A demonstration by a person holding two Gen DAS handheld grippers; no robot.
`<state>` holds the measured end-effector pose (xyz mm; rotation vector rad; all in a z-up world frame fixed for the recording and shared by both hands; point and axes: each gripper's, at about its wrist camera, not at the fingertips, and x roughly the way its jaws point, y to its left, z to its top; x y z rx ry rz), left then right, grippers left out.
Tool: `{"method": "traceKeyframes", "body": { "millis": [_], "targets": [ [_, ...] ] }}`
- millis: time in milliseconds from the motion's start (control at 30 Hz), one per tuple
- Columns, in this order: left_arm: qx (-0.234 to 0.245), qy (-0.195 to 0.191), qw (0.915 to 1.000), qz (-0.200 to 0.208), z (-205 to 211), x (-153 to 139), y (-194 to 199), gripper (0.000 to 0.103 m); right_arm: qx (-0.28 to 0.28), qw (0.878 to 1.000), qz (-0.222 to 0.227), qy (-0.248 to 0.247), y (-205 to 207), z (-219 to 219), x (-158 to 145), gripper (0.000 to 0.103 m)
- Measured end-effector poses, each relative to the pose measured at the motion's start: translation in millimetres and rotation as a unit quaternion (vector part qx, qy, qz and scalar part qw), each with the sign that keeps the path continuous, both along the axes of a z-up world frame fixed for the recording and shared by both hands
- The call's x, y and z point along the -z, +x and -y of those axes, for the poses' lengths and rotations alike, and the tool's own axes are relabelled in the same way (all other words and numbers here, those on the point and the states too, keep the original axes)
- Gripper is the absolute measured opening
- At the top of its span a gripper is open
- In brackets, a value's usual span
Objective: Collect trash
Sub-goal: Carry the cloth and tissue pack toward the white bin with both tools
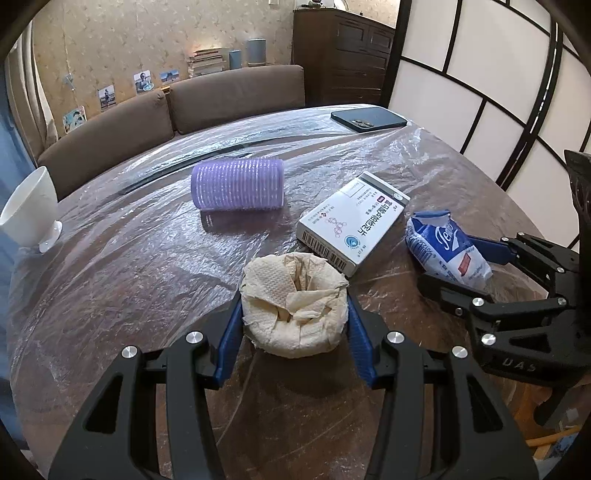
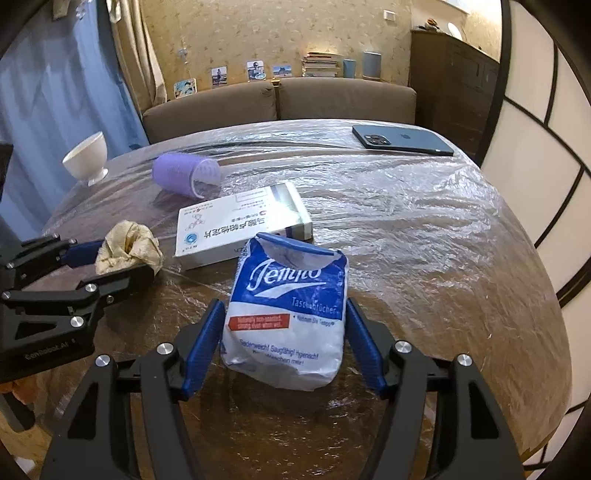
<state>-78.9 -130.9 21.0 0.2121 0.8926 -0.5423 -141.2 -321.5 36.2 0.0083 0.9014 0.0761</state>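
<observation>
Plastic-covered bench [image 1: 147,258]: left hand-held gripper [image 1: 293,306] clenches the crumpled tissue wad [image 1: 295,299], right hand-held gripper [image 2: 284,325] at three o'clock brackets the tissue packet [image 2: 288,317], pads barely off it.

Beige patterned wallpaper [image 2: 258,33], brown sofa [image 2: 280,101] right behind counter [image 2: 424,229]. Dark wood dresser [image 1: 343,55] in corner, white paper screen [image 1: 480,62] with black frame on right. Blue curtain [image 2: 55,110] on left. Books [image 2: 320,63], photos [image 2: 255,70] on ledge behind sofa.
</observation>
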Motion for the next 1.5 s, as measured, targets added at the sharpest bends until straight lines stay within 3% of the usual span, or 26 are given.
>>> {"method": "traceKeyframes", "body": {
  "millis": [33,133,333,600,1500],
  "targets": [
    [-0.001,0.000,1.0000,0.001,0,-1,-1,0.052,-0.005,1.000,0.003,-0.003,-1,-2,0,0.050],
    [-0.004,-0.002,1.0000,0.003,-2,-3,-4,0.052,-0.013,1.000,0.011,0.007,-5,-1,-4,0.046],
    [-0.015,-0.014,0.9998,0.005,-10,-9,-13,0.052,-0.027,0.999,0.023,0.022,-14,3,-13,0.046],
    [-0.041,-0.037,0.9984,-0.006,-24,-9,-26,0.052,-0.052,0.997,0.007,0.062,-22,9,-18,0.046],
    [-0.099,-0.062,0.9931,-0.010,-50,-11,-83,0.052,-0.133,0.988,0.009,0.080,-78,-13,-33,0.046]
  ]
}}
